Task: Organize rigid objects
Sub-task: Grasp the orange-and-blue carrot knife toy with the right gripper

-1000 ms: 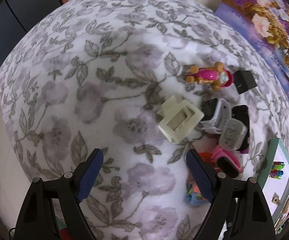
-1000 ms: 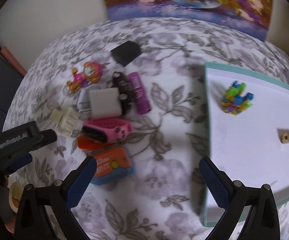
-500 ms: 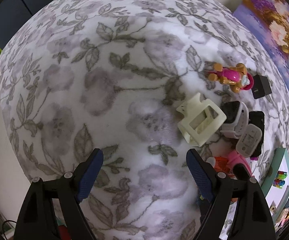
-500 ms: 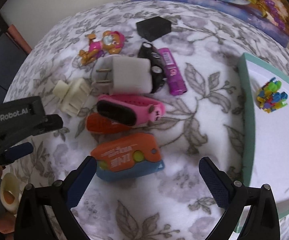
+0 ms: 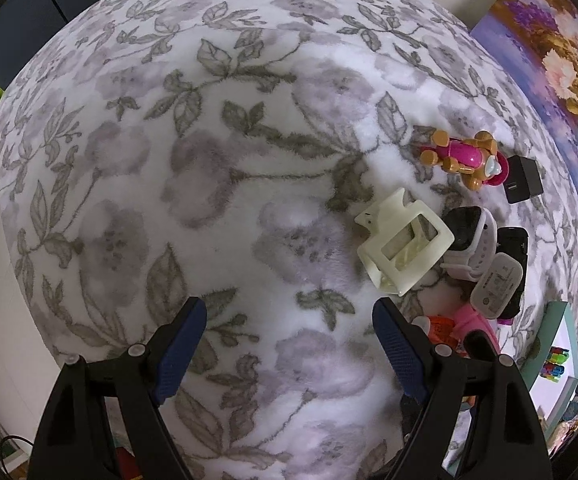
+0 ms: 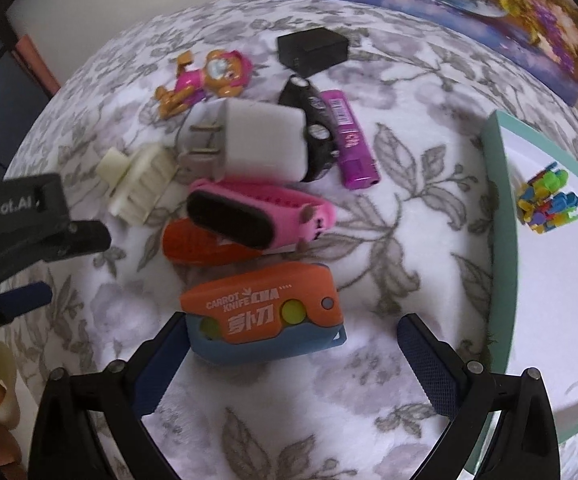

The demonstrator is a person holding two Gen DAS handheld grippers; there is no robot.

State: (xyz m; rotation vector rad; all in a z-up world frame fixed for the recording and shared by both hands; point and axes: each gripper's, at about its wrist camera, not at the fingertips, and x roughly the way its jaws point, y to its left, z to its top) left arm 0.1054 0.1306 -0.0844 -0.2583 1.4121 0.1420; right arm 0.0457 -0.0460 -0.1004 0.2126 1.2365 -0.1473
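Right tool poised over the carrot knife toy, nothing gripped yet

The orange-and-blue carrot knife toy (image 6: 263, 316) lies on the floral-covered desk (image 6: 389, 208), nearest item of the pile and left of the teal tray (image 6: 497, 240). The right tool (image 6: 289, 354) stands wide open and empty, its left finger beside the toy's end, so closing could nudge it away or snag the pink watch (image 6: 257, 216) just behind. The left tool (image 5: 289, 344), also open and empty, hangs near the cream hair clip (image 5: 403, 246).
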